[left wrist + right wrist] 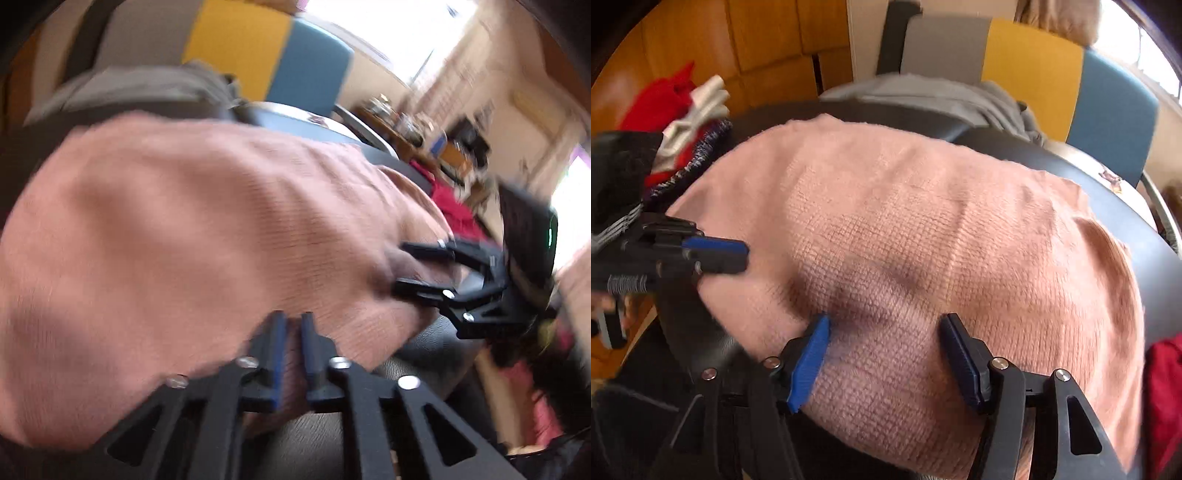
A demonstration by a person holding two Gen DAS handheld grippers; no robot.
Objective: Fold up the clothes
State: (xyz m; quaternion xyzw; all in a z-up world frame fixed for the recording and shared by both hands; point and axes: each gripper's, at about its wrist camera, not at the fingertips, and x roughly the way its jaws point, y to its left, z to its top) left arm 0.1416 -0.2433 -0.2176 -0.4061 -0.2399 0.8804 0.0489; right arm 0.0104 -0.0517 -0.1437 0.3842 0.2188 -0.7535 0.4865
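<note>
A pink knit garment (916, 229) lies spread over a dark round table (1167, 266); it also fills the left wrist view (184, 240). My left gripper (293, 332) is shut on a fold of its near edge; it shows in the right wrist view (735, 254) at the garment's left edge. My right gripper (884, 332) is open, its blue pads (809, 362) straddling the near edge of the cloth. In the left wrist view the right gripper (410, 266) sits at the garment's right edge with cloth between its fingers.
A grey garment (942, 99) lies at the table's far side. A pile of red, white and dark clothes (683, 122) sits at the left. A red garment (1163, 398) lies at the right. A grey, yellow and blue chair back (1034, 66) stands behind the table.
</note>
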